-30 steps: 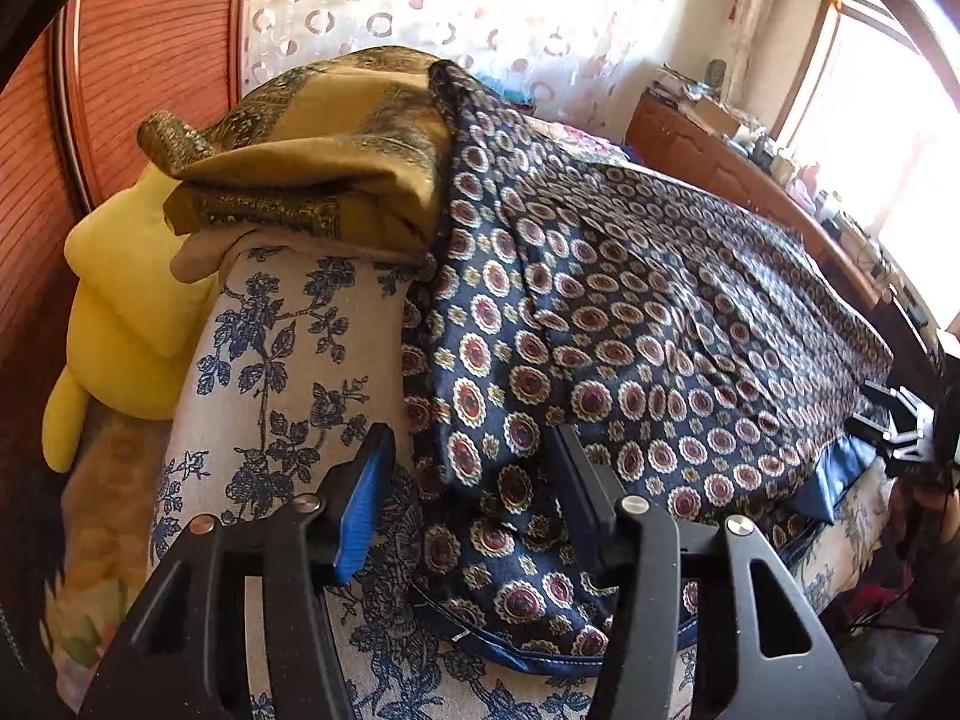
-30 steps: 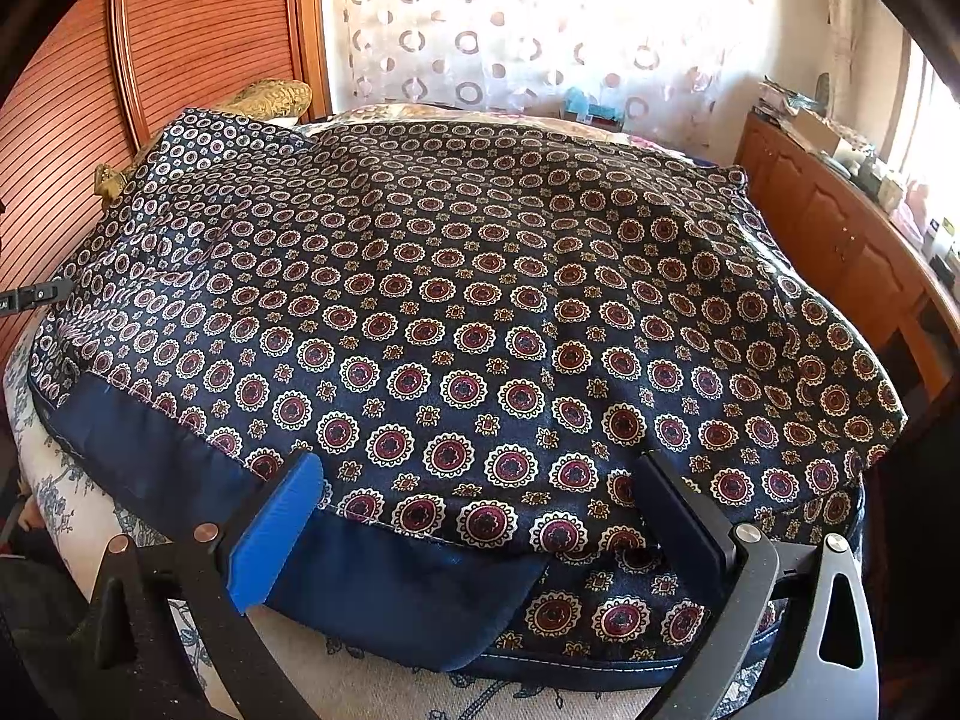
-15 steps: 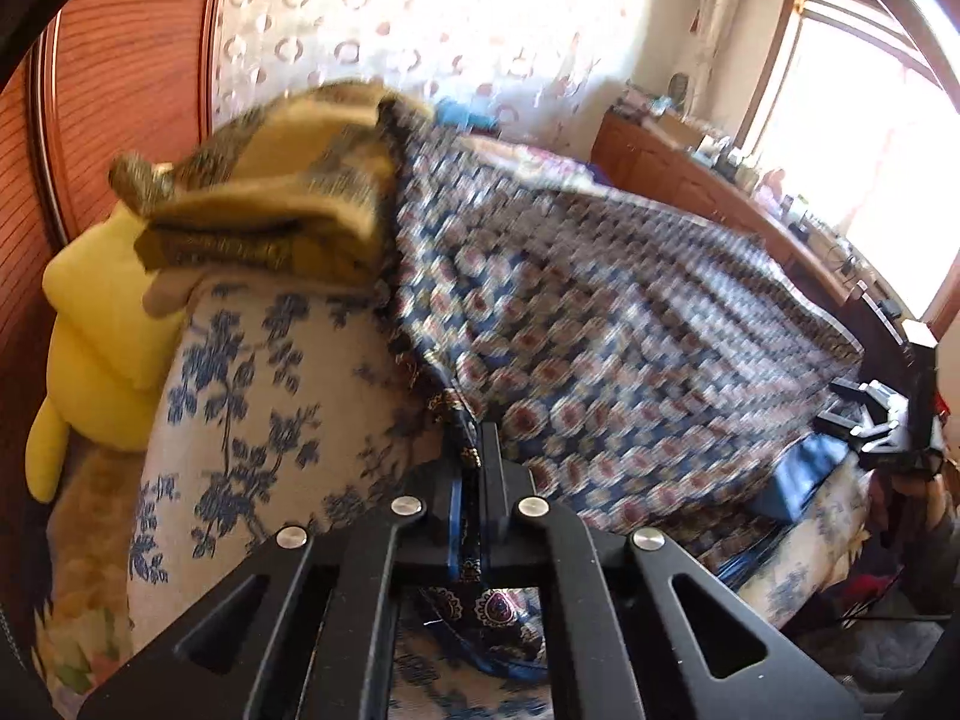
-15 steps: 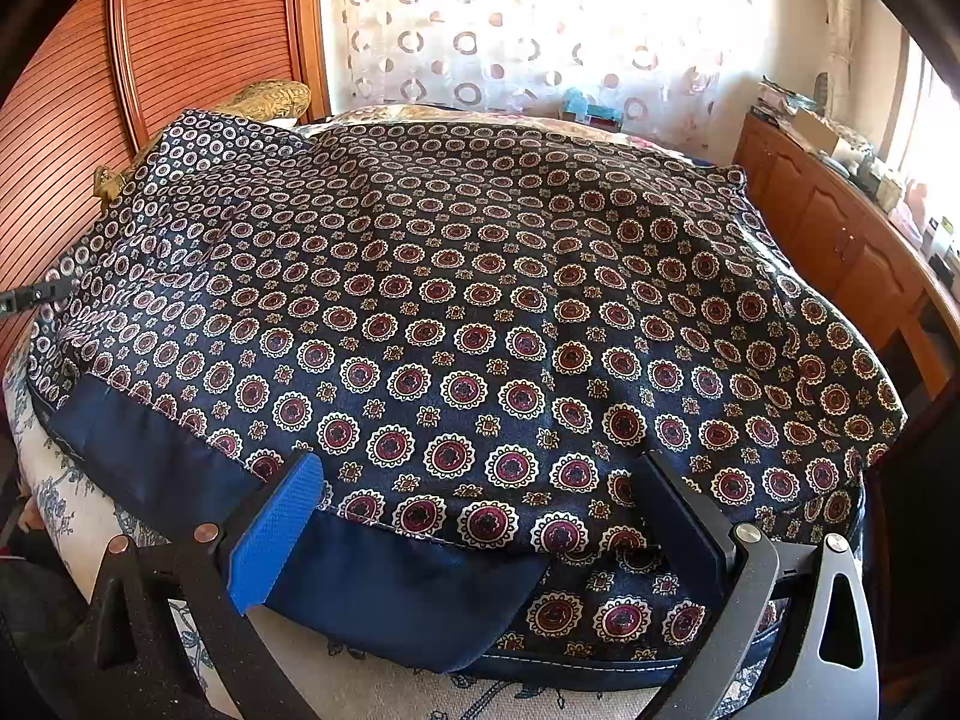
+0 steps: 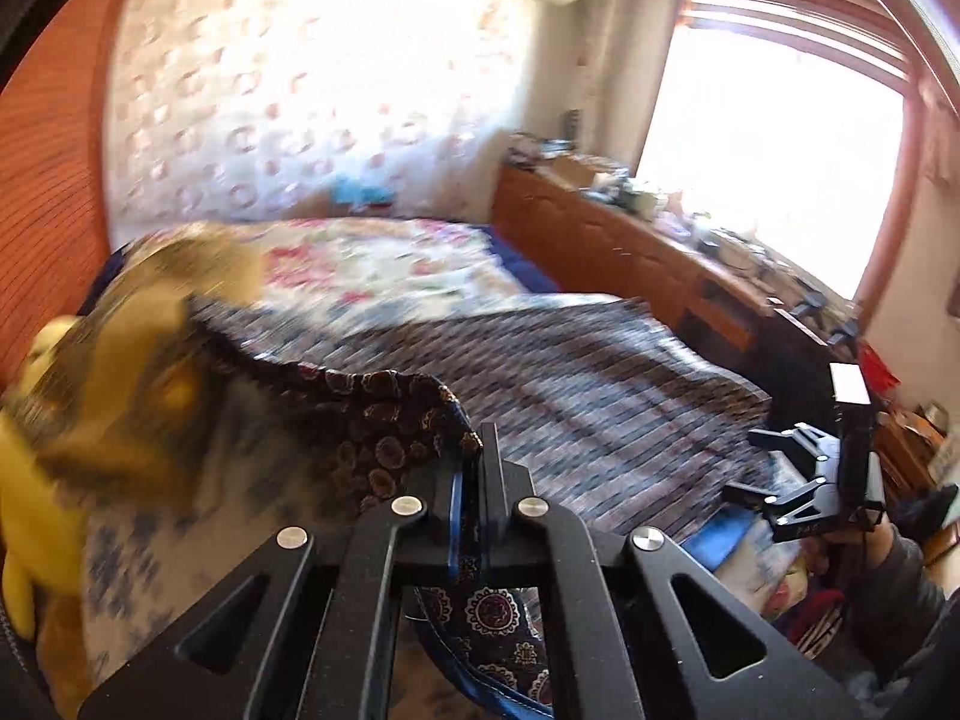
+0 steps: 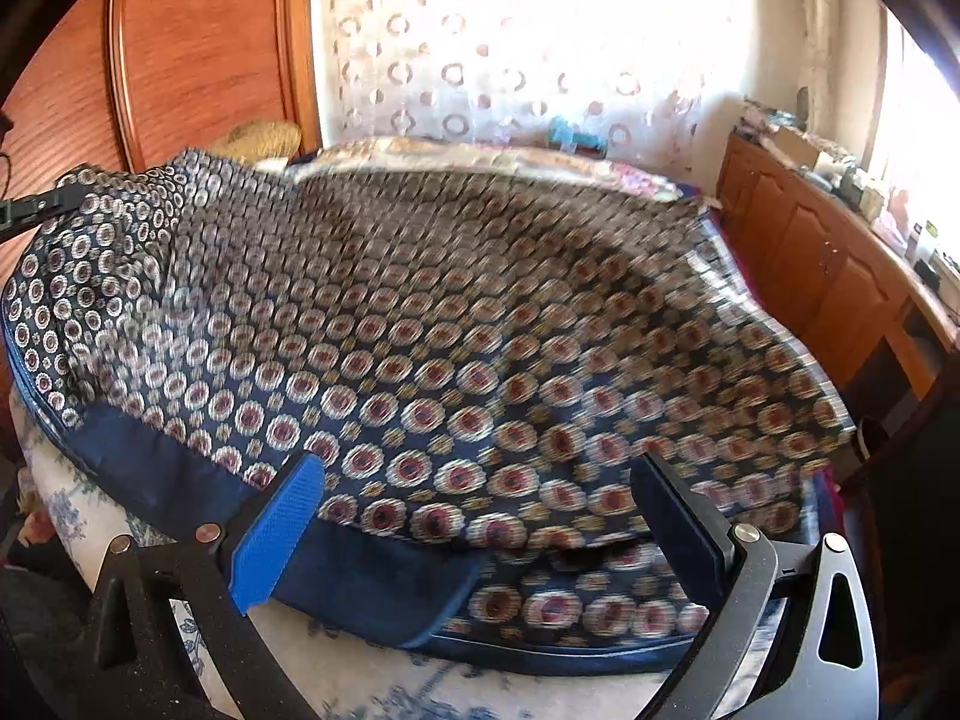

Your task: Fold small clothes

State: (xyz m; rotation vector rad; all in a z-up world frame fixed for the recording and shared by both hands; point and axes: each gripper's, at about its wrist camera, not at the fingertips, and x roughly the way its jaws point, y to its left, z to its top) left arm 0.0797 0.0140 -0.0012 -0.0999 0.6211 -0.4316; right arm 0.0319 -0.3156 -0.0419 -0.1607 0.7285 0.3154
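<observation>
A navy cloth (image 6: 456, 324) printed with red and cream medallions lies spread over the bed. My left gripper (image 5: 474, 450) is shut on a corner of this cloth (image 5: 384, 414) and holds it lifted above the bed, so the fabric drapes down from the pads. My right gripper (image 6: 480, 480) hovers open over the cloth's near edge, its blue pad (image 6: 276, 534) at left and dark finger (image 6: 678, 522) at right, nothing pinched between them. That right gripper (image 5: 798, 480) also shows at the right of the left wrist view. The left gripper's tip (image 6: 42, 204) peeks in at the far left.
A folded mustard cloth (image 5: 150, 324) and a yellow plush toy (image 5: 24, 480) lie at the bed's left. A blue-flowered white cover (image 6: 372, 672) lies under the navy cloth. A wooden cabinet (image 6: 828, 276) with clutter runs along the right. Reddish wooden panelling (image 6: 198, 48) stands behind.
My left gripper shut on the cloth's corner, then rose and swung away from the bed, pulling the fabric up. The right gripper stayed open and shifted only slightly.
</observation>
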